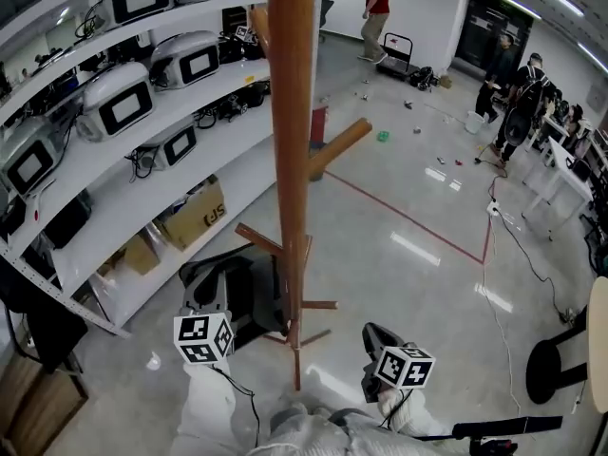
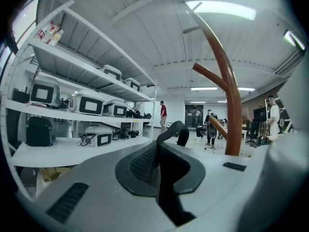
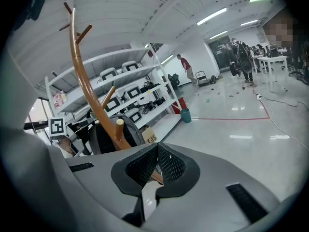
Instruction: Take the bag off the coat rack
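Note:
A tall wooden coat rack (image 1: 290,160) stands in the middle of the floor. A dark grey bag (image 1: 237,288) sits low beside its base, left of the pole. My left gripper (image 2: 157,146) is right in front of the bag, its marker cube (image 1: 202,338) showing in the head view. Its jaws are shut on a black strap loop (image 2: 179,129) that curves up out of them. My right gripper (image 3: 157,151) is to the right of the pole, shut with nothing in it. In the right gripper view the bag (image 3: 108,134) shows behind a lower peg (image 3: 118,129).
White shelves (image 1: 123,103) with white devices and cables run along the left, cardboard boxes (image 1: 195,215) beneath them. A red line (image 1: 408,218) crosses the glossy floor. People stand far off (image 1: 376,12) and at desks on the right. A black chair base (image 1: 556,369) is at the right edge.

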